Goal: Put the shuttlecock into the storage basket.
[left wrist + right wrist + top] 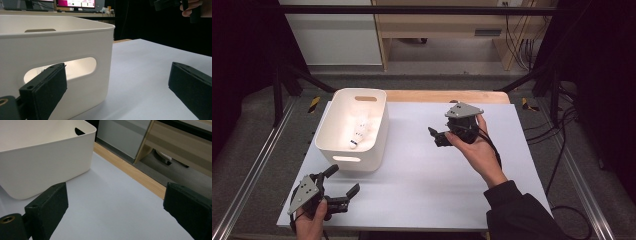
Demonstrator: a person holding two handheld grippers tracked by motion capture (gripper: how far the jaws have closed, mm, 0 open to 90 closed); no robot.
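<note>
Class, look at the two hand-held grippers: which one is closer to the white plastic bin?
The left gripper. It sits just off the near wall of the white plastic bin, while the right gripper is held up over the open table, farther from it.

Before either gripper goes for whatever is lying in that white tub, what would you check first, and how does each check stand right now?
1. Left gripper open: ok, jaws spread wide with nothing between them.
2. Right gripper open: ok, in the right gripper view the jaws stand wide apart and empty.
3. Shuttlecocks located: ok, they lie on the floor of the white tub.
4. How many shuttlecocks: cannot tell, they blur together.
5. Way into the tub from above: ok, its top is open and neither gripper is over it.
6. Tub sitting flat on the table: ok, upright near the left edge.
</note>
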